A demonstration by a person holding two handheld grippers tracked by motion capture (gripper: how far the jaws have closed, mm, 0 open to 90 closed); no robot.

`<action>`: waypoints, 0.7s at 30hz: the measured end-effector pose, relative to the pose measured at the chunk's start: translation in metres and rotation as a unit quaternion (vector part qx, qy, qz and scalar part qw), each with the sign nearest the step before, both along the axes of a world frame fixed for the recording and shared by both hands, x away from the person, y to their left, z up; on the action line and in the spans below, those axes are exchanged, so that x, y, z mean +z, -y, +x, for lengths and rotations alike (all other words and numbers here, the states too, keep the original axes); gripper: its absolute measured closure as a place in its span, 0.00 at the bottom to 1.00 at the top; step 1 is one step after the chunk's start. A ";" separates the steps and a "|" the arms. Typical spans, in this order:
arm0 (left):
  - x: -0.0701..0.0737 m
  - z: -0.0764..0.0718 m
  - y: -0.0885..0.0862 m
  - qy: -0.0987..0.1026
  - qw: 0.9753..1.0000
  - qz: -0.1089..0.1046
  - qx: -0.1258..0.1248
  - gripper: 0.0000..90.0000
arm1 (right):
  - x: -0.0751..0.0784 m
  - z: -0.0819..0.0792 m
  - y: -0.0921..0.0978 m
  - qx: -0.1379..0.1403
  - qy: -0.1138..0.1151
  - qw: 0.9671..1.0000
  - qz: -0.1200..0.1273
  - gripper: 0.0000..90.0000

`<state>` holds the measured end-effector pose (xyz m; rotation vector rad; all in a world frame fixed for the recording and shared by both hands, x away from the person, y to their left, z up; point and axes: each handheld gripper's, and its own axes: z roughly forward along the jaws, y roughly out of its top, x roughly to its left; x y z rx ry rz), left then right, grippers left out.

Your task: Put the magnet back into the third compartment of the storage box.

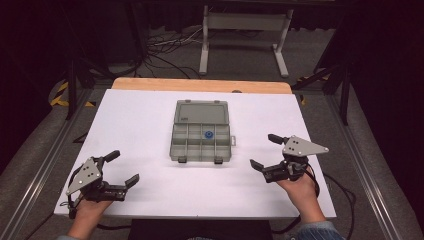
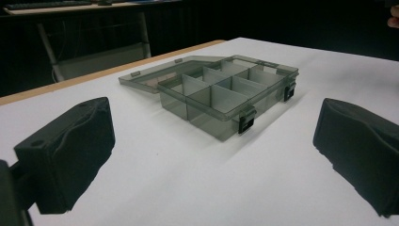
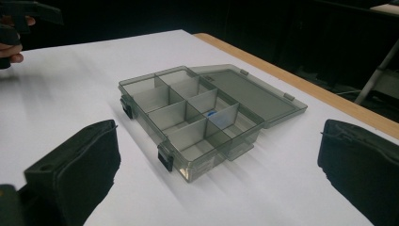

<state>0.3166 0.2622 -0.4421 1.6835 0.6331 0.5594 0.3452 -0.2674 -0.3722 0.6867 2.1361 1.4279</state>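
The compartment box sits open at the middle of your white counter, its clear lid folded flat toward the far edge. Its smoky grey body is split into small compartments, with two dark latches on the near wall facing you. Your left claw rests low near the counter's front left corner, well apart from the box, jaws spread wide and holding nothing. Your right claw hovers to the right of the box, near its front corner, jaws likewise spread and empty. A small blue piece lies in a compartment of the back row, right of centre.
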 end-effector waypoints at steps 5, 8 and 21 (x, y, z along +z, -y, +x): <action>0.000 0.000 0.000 -0.001 1.000 0.001 -0.001 0.00 | -0.012 -0.009 0.009 -0.002 0.018 1.000 0.019 0.00; 0.000 0.000 0.000 0.000 1.000 -0.001 0.000 0.00 | -0.019 -0.012 0.013 -0.008 0.022 0.999 0.021 0.00; -0.002 0.001 0.000 -0.002 1.000 -0.005 -0.001 0.00 | -0.047 -0.020 0.022 -0.017 0.041 0.998 0.044 0.00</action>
